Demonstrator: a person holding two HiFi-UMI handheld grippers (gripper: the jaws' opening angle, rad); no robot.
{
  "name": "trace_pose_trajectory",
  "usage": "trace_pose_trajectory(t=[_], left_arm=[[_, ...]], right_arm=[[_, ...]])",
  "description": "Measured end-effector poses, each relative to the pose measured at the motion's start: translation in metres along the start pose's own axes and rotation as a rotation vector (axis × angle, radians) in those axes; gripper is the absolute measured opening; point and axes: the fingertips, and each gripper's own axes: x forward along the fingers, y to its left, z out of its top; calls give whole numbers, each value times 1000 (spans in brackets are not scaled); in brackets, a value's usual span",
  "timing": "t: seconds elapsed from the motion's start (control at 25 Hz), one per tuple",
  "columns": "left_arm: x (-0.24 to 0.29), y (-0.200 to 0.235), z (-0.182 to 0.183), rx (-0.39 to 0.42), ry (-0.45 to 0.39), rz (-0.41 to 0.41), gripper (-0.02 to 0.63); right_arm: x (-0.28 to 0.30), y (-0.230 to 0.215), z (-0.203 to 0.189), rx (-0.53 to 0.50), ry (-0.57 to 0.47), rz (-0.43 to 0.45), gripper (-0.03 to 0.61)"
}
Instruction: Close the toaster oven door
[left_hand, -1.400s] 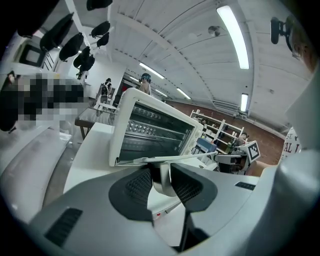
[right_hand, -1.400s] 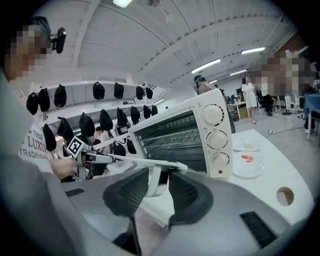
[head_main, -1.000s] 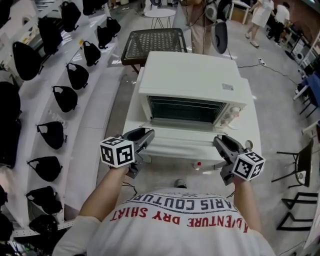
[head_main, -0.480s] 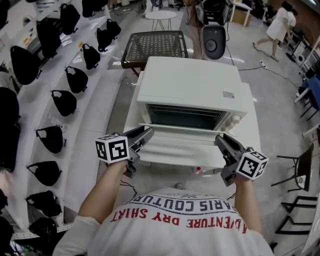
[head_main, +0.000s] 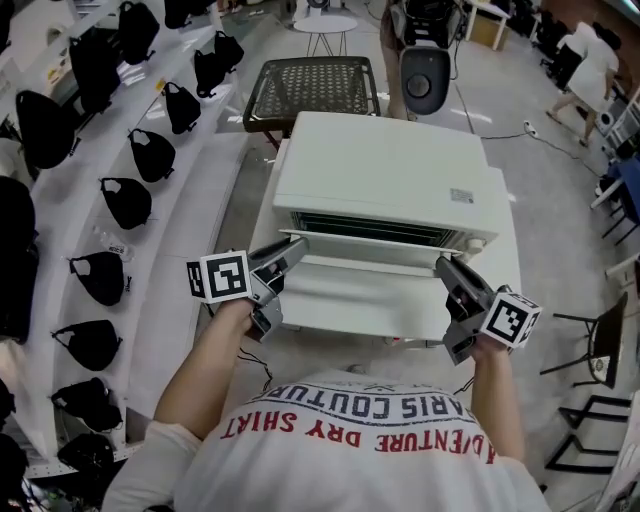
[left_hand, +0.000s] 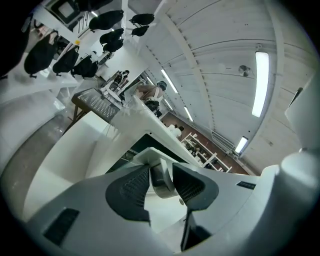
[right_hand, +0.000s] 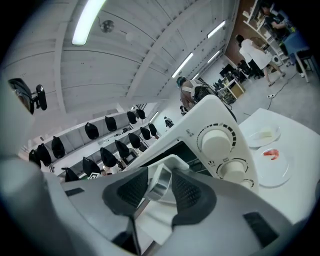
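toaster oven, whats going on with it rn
A person has a tool in each hand on the white drop-down door of the white boxy toaster oven. The left tool and right tool each clamp an end of the door's shiny metal handle bar; the left one's jaws have just been opening slightly around it. The door is partway up, not yet shut.

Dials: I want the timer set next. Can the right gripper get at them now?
Probably not yet: the right gripper is closed on the handle. The dials sit just beside it with nothing between, so once it lets go, likely yes.
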Motion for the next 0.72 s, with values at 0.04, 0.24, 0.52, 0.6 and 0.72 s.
trace_pose_trajectory(t=[0.04, 0.24, 0.52, 0.6, 0.72], left_arm=[[2, 0, 2, -11, -1, -3, 153], [8, 6, 13, -82, -9, -12, 156], [18, 6, 24, -152, -4, -39, 170], [20, 7, 27, -169, -7, -43, 172], [20, 8, 27, -182, -1, -56, 181]], right_arm=[[2, -1, 3, 6, -1, 3, 140], [12, 0, 16, 42, -11, 24, 141], [21, -6, 29, 74, -27, 20, 146], [22, -8, 31, 78, -28, 14, 147], [21, -10, 30, 86, -22, 13, 150]])
